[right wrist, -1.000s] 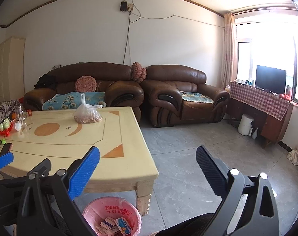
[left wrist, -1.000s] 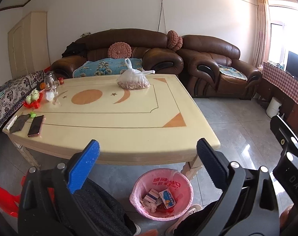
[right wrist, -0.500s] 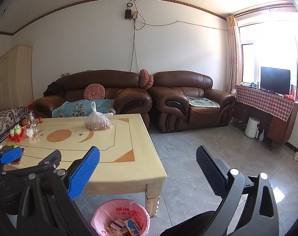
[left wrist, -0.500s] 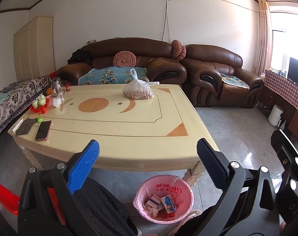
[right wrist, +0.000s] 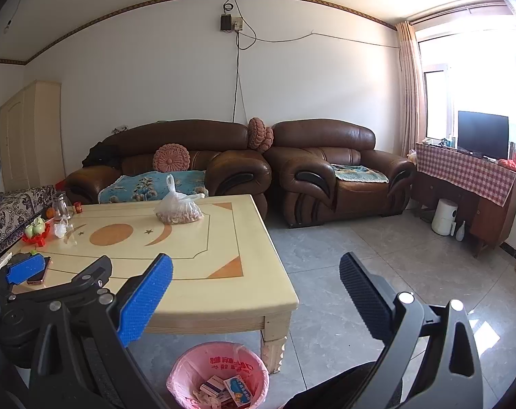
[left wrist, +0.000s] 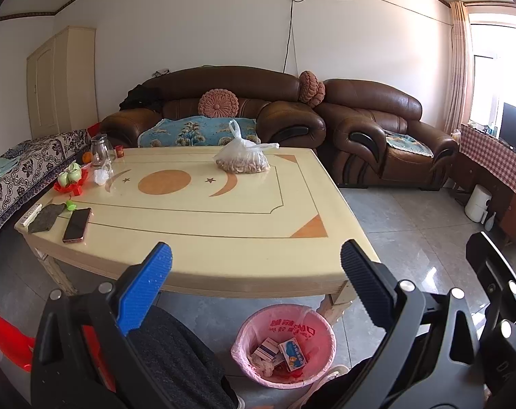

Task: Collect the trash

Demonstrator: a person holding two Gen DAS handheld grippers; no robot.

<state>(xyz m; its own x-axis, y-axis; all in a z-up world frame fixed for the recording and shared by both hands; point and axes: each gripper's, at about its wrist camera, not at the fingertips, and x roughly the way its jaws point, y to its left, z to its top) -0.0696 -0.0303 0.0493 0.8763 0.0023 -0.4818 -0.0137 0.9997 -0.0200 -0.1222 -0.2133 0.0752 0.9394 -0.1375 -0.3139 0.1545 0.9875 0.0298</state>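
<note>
Trash bin (left wrist: 284, 344) sits on the floor below both empty, wide-open grippers: left gripper (left wrist: 256, 269), right gripper (right wrist: 256, 281).

Bare table (left wrist: 224, 218) middle (edges cluttered).

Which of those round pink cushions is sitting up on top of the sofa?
The cushion pair perched on the backrest where sofa meets armchair. The other cushion leans lower, against the sofa's seat back.

Table (left wrist: 196, 225) as landmark: bin (left wrist: 285, 344) on floor before its near edge, boxes (left wrist: 292, 354) inside; bag (left wrist: 242, 162) on far part; phone (left wrist: 76, 225) near left corner; sofa (left wrist: 217, 112) behind.
</note>
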